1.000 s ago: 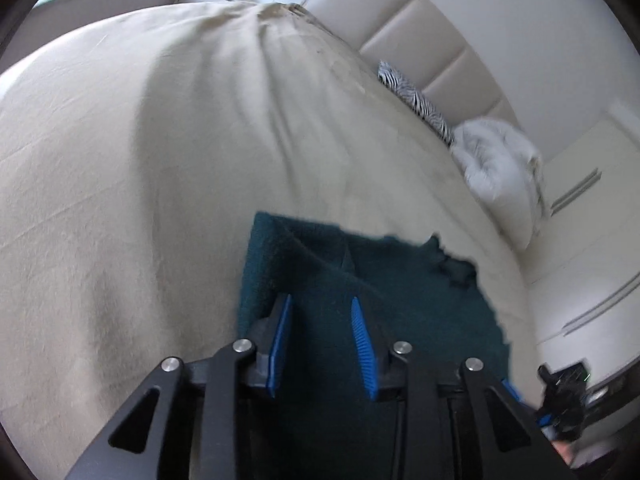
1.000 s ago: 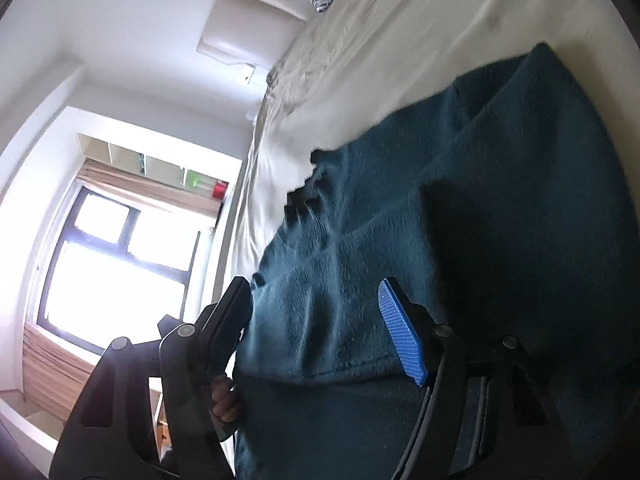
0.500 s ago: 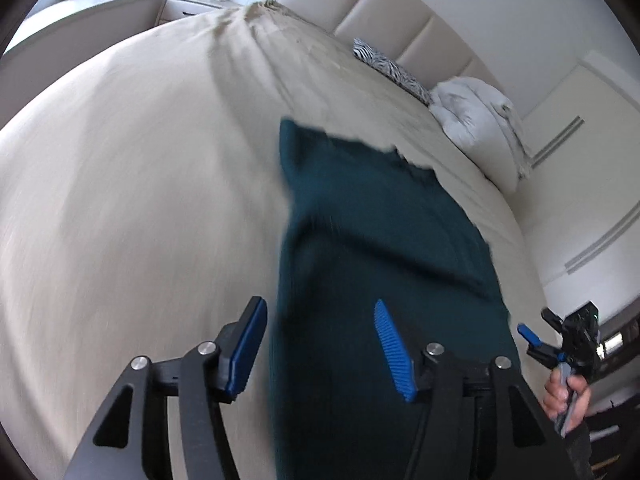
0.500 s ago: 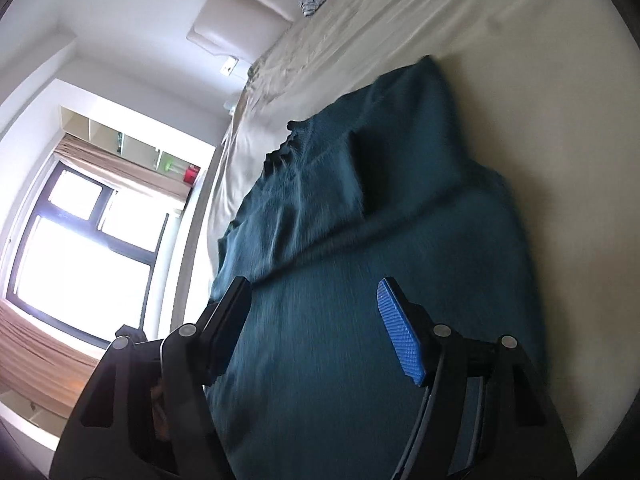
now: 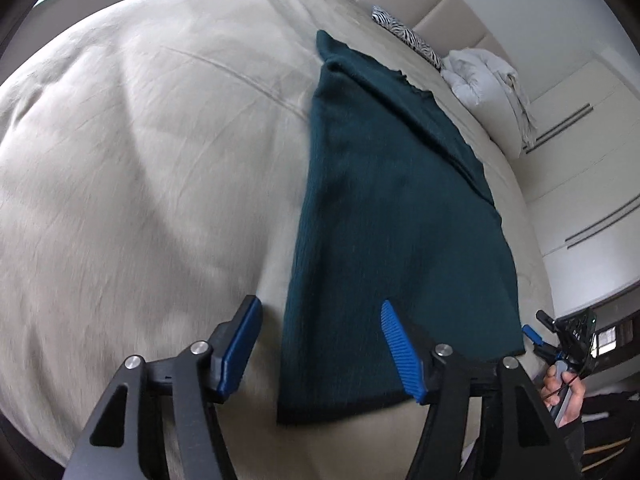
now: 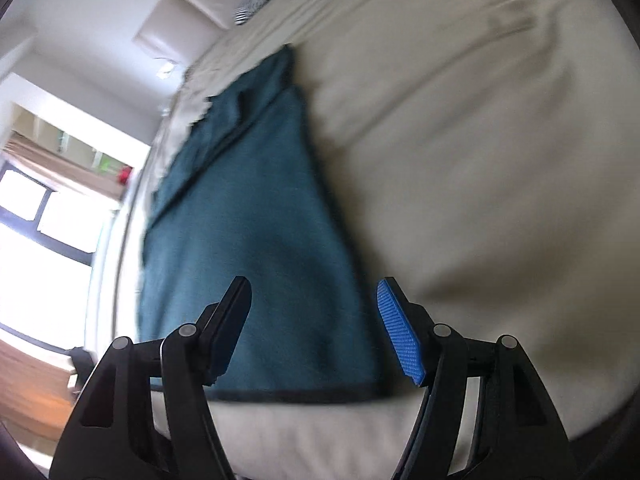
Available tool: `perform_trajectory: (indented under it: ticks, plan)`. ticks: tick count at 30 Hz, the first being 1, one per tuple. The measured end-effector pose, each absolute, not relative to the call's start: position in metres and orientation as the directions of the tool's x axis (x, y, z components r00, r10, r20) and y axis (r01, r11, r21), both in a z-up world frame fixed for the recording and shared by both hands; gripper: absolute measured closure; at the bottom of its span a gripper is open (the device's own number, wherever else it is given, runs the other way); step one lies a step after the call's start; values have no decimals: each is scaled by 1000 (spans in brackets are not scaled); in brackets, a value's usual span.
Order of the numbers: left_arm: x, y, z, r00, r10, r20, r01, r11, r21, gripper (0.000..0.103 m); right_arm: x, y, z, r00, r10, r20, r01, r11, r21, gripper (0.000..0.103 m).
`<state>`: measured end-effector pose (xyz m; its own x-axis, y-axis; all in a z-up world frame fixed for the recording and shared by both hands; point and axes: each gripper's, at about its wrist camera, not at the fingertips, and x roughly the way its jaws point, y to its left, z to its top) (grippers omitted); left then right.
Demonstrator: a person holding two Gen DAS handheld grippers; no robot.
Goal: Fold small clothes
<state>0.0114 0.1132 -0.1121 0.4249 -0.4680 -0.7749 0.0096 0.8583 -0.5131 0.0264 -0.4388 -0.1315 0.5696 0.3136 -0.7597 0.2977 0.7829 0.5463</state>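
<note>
A dark teal knitted garment [image 5: 392,200] lies flat in a long strip on the beige bed sheet [image 5: 140,160], its hem toward me. It also shows in the right wrist view [image 6: 256,232]. My left gripper [image 5: 320,344] is open and empty above the hem's left corner. My right gripper [image 6: 312,328] is open and empty above the hem's right part. In the left wrist view the right gripper [image 5: 560,340] shows small beyond the garment's right corner.
A padded headboard [image 5: 420,4], a zebra-print pillow [image 5: 404,36] and a white duvet [image 5: 488,76] lie at the far end of the bed. White wardrobe doors [image 5: 580,160] stand to the right. A bright window [image 6: 36,240] is on the left in the right wrist view.
Both grippers have pulled back toward the hem and away from the garment. The left gripper's jaws have opened wider. The garment now lies flat and stretched out.
</note>
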Motion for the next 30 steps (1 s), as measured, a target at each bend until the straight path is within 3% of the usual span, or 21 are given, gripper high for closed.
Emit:
perform_trajectory:
  ticks: [10,13,16,17,19,20,21,25,30]
  plan:
    - [9,96,-112,377,-418,-826,55,901,-431,40,0,-448,-150,494,362,-790,329,763,555,40]
    - [3,92,-113,364,-414,-835,80,907,-414,43,-1,-440,-151,466,372,-803,328,770,547,51]
    - [-1,91,-114,364,-391,-845,82,918,-389,57,6,-433,-158,440,408,-800,336,751,568,69]
    - [-2,93,-114,362,-383,-849,75,920,-383,62,6,-434,-160,433,399,-808,341,757,557,70]
    - [-1,95,-115,352,-383,-854,69,921,-384,81,4,-434,-160,436,406,-803,344,750,566,76]
    - [-3,96,-115,345,-386,-856,69,920,-387,86,4,-433,-160,436,409,-802,346,746,569,81]
    - [-4,95,-115,337,-396,-854,74,916,-395,94,5,-434,-162,434,420,-797,346,739,578,90]
    - [-9,92,-110,349,-400,-848,79,914,-398,96,3,-432,-160,452,433,-780,341,724,600,96]
    - [-13,99,-87,393,-476,-786,67,868,-492,97,3,-431,-143,486,436,-758,322,716,619,96]
